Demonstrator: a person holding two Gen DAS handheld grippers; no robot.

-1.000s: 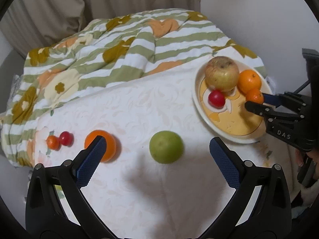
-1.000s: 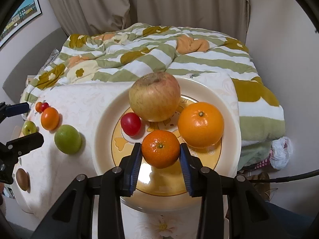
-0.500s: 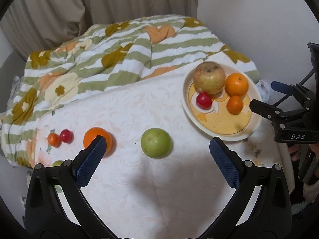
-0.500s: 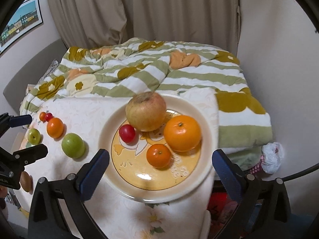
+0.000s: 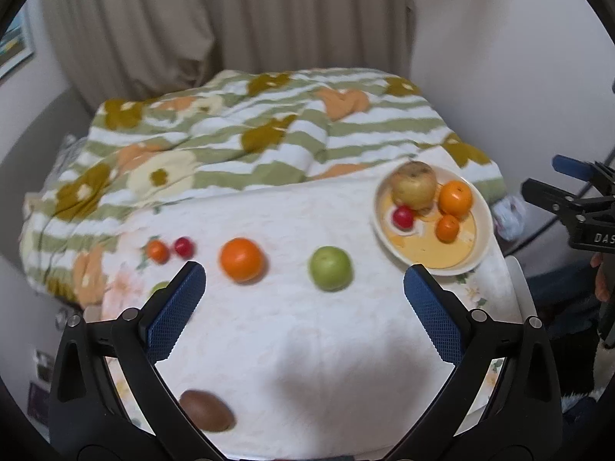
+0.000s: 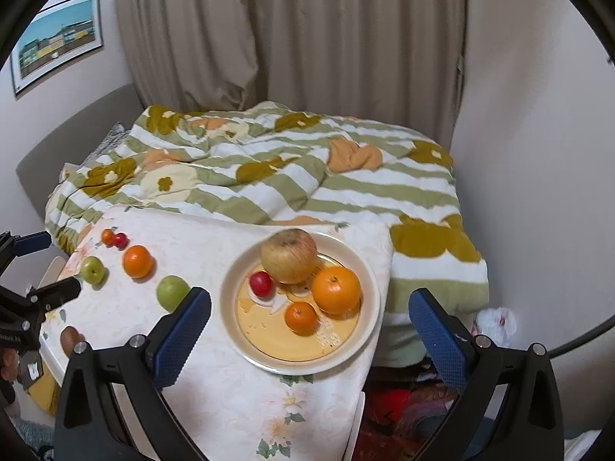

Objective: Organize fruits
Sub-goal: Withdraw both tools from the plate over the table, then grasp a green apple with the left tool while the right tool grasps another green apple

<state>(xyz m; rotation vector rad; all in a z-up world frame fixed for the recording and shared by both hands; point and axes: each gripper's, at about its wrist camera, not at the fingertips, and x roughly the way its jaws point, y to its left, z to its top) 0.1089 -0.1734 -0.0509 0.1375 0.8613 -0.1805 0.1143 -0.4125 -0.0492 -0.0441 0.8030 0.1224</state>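
A cream and yellow plate point(image 6: 369, 299) at the table's right end holds a big apple point(image 6: 289, 255), a large orange point(image 6: 335, 289), a small mandarin point(image 6: 301, 318) and a red plum point(image 6: 261, 283). My right gripper point(image 6: 309, 313) hangs open above the plate, nothing between its blue pads. On the white cloth lie a green apple point(image 5: 330, 268), an orange point(image 5: 242, 259), a small red fruit point(image 5: 183, 246), a small orange fruit point(image 5: 157, 250), a small green apple point(image 6: 92, 269) and a brown kiwi point(image 5: 206, 409). My left gripper point(image 5: 303, 288) is open and empty, high over the cloth.
A green-striped floral blanket point(image 5: 250, 142) covers the bed behind the table. Beige curtains point(image 6: 292, 34) and a framed picture point(image 6: 57, 38) hang on the walls. The table's right edge drops to clutter on the floor point(image 6: 496, 319). A person's hand point(image 5: 599, 280) grips the right tool.
My right gripper let go of the small mandarin on the plate, opened wide and rose. The left gripper also lifted and drew back, so more of the table and the kiwi show.
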